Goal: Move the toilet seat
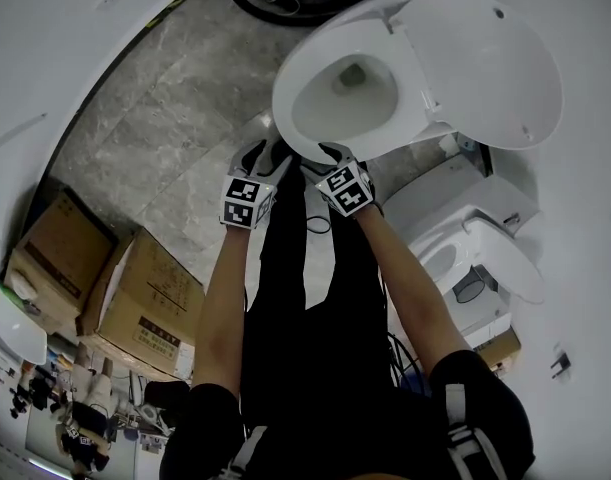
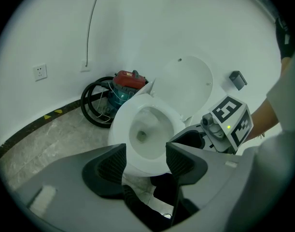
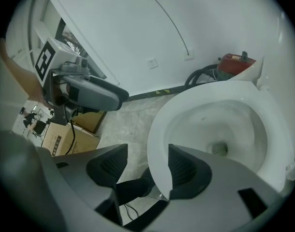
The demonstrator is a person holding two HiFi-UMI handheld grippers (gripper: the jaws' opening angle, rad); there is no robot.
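Observation:
A white toilet (image 1: 285,108) stands on the stone floor with its cover (image 1: 485,58) tipped up and back. I cannot tell whether a seat ring lies on the bowl. My right gripper (image 1: 330,158) is at the bowl's front edge. In the right gripper view the rim (image 3: 157,129) runs between the jaws of the right gripper (image 3: 148,166), with a gap beside the left pad, so it is open. My left gripper (image 2: 146,161) hangs open just short of the rim (image 2: 119,129), beside the right gripper (image 2: 229,122), with nothing between its pads.
A red machine with a coiled black hose (image 2: 128,81) sits behind the toilet by the wall. Cardboard boxes (image 1: 145,303) stand on the floor to my left. A second white toilet (image 1: 475,253) is at my right. My black-clad legs are right below the bowl.

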